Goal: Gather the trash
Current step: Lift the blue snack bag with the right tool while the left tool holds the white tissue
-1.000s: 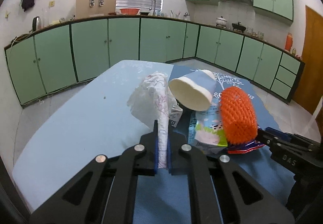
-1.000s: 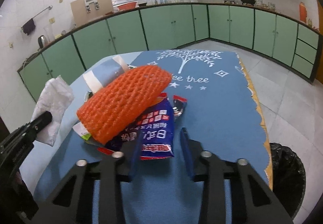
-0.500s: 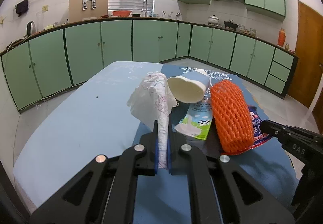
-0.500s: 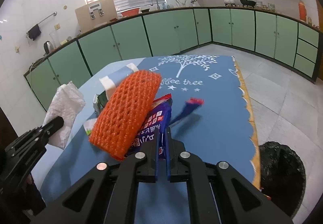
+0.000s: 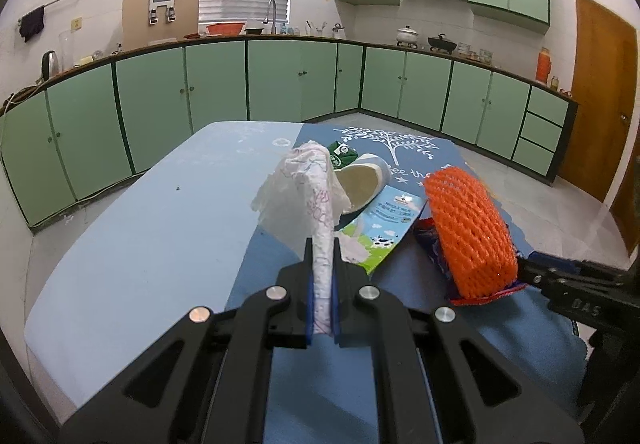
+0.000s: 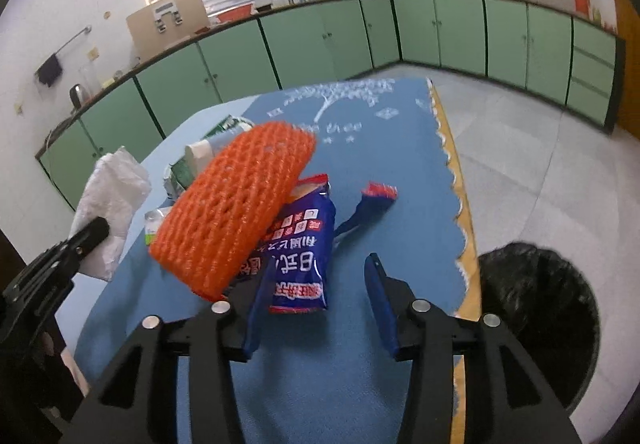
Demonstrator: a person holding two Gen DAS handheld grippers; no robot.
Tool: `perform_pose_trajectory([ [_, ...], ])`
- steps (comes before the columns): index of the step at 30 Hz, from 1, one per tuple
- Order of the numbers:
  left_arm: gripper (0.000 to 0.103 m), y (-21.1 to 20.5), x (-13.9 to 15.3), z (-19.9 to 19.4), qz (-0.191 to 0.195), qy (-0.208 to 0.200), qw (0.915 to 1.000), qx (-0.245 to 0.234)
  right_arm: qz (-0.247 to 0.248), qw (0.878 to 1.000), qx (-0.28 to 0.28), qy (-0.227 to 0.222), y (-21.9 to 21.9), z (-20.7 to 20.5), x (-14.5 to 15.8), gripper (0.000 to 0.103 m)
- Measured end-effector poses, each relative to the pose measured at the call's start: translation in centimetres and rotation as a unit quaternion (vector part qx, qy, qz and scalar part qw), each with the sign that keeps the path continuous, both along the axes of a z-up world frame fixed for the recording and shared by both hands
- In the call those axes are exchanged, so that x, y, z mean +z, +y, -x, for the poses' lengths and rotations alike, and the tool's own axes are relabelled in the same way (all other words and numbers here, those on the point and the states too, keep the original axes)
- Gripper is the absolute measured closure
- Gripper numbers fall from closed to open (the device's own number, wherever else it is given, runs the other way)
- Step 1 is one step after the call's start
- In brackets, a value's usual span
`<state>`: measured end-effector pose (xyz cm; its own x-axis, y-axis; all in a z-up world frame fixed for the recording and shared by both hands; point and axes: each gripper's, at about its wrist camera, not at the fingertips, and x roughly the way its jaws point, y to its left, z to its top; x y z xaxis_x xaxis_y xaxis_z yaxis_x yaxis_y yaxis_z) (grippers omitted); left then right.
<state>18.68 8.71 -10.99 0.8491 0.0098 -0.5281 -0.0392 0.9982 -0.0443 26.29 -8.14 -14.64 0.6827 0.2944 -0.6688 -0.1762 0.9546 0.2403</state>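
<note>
My left gripper (image 5: pixel 323 256) is shut on a crumpled white tissue (image 5: pixel 308 188) and holds it above the table. The tissue also shows in the right wrist view (image 6: pixel 110 200). My right gripper (image 6: pixel 316 284) is open, with a blue snack wrapper (image 6: pixel 302 256) between its fingers and against the left one. An orange foam fruit net (image 6: pixel 236 204) rests on the wrapper; it also shows in the left wrist view (image 5: pixel 468 228). A paper cup (image 5: pixel 364 184) and a milk carton (image 5: pixel 380 228) lie behind the tissue.
A black-lined trash bin (image 6: pixel 540 320) stands on the floor just right of the table's right edge. A blue mat (image 6: pixel 392 148) covers the right half of the table. A green carton (image 5: pixel 340 154) lies farther back. Green cabinets line the walls.
My right gripper was shut on the blue wrapper half a second ago and has now opened. The wrapper and orange net have shifted. My left gripper still holds the tissue.
</note>
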Motion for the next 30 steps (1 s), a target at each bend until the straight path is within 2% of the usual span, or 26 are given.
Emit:
perform_pose_trajectory([
  [2, 0.098, 0.1, -0.1, -0.1, 0.000, 0.002, 1.0000, -0.002, -0.009, 1.000, 0.004, 0.010, 0.0, -0.4, -0.7, 0.059],
  [3, 0.098, 0.2, -0.2, -0.1, 0.000, 0.002, 1.0000, -0.002, -0.014, 1.000, 0.011, 0.013, 0.1, -0.5, -0.9, 0.063],
  [5, 0.098, 0.1, -0.3, -0.1, -0.002, 0.002, 1.0000, -0.003, -0.014, 1.000, 0.021, 0.012, 0.5, -0.5, -0.9, 0.083],
  [8, 0.098, -0.2, -0.2, 0.1, -0.003, 0.000, 1.0000, -0.004, -0.011, 1.000, 0.026, -0.004, 0.6, -0.1, -0.3, 0.092],
  [14, 0.098, -0.6, 0.3, 0.7, -0.005, -0.012, 0.9999, -0.009, 0.041, 0.997, 0.021, -0.055, 1.4, 1.4, 2.9, 0.098],
  [17, 0.098, -0.9, 0.9, 1.1, -0.003, -0.021, 0.9997, -0.011, 0.079, 0.993, 0.024, -0.088, 2.1, 2.4, 5.0, 0.098],
  [22, 0.098, -1.3, 1.8, 1.8, -0.001, -0.033, 0.9993, -0.015, 0.097, 0.988, 0.035, -0.119, 2.8, 3.8, 7.0, 0.098],
  [25, 0.098, -1.5, 2.6, 2.4, 0.001, -0.046, 0.9988, -0.015, 0.126, 0.979, 0.044, -0.151, 3.5, 5.0, 8.4, 0.098],
  [28, 0.098, -1.6, 3.0, 2.7, 0.001, -0.052, 0.9985, -0.015, 0.168, 0.974, 0.038, -0.144, 3.9, 4.7, 8.0, 0.098],
  [30, 0.098, -1.7, 3.2, 2.9, 0.002, -0.055, 0.9984, -0.015, 0.152, 0.978, 0.037, -0.137, 3.5, 4.5, 7.9, 0.098],
])
